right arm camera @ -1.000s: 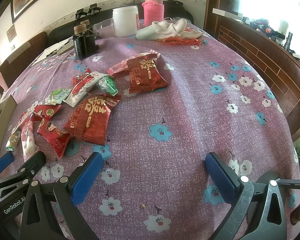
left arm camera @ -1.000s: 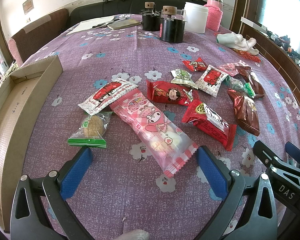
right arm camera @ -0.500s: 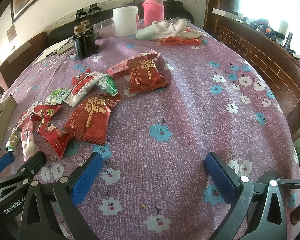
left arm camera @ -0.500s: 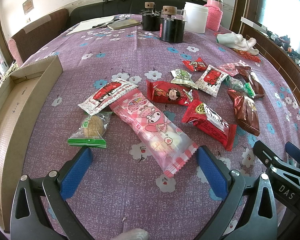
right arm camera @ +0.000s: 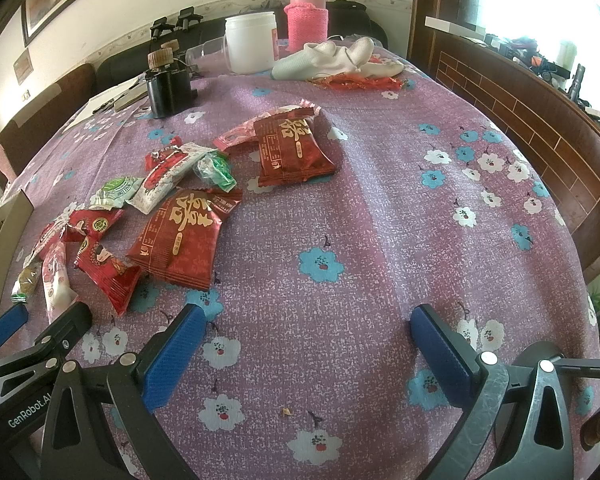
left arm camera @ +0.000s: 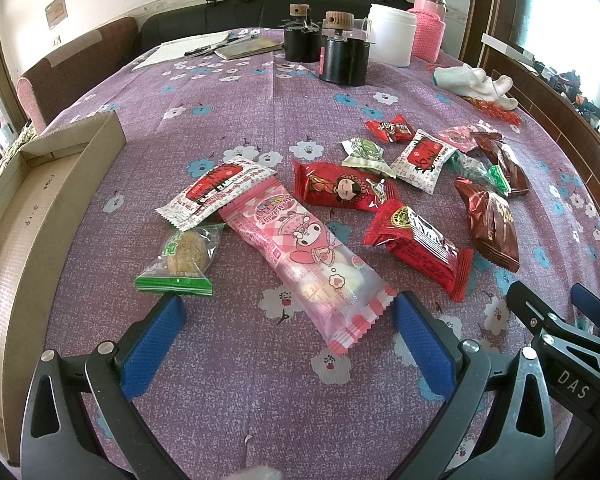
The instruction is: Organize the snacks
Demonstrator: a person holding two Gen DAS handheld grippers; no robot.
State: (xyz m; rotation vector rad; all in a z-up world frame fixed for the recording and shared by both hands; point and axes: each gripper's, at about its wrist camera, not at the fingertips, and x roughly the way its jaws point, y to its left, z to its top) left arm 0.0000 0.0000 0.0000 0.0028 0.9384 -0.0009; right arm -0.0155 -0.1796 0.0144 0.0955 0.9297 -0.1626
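White letters reading "DAS" are showing on the right gripper (left arm camera: 580,312) body where it enters the left wrist view. "GenRobot.AI", its last letters cut off at the edge, is showing on the left gripper (right arm camera: 40,322) body in the right wrist view. Large gold Chinese characters are standing on the dark red packet (right arm camera: 178,236); other wrapper print is staying too small to read.

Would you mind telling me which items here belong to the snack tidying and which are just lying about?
For the job: pink snack bag, cookie packet, red snack packs, cardboard box.
Lying about: white tub, pink flask, black jars, white gloves.
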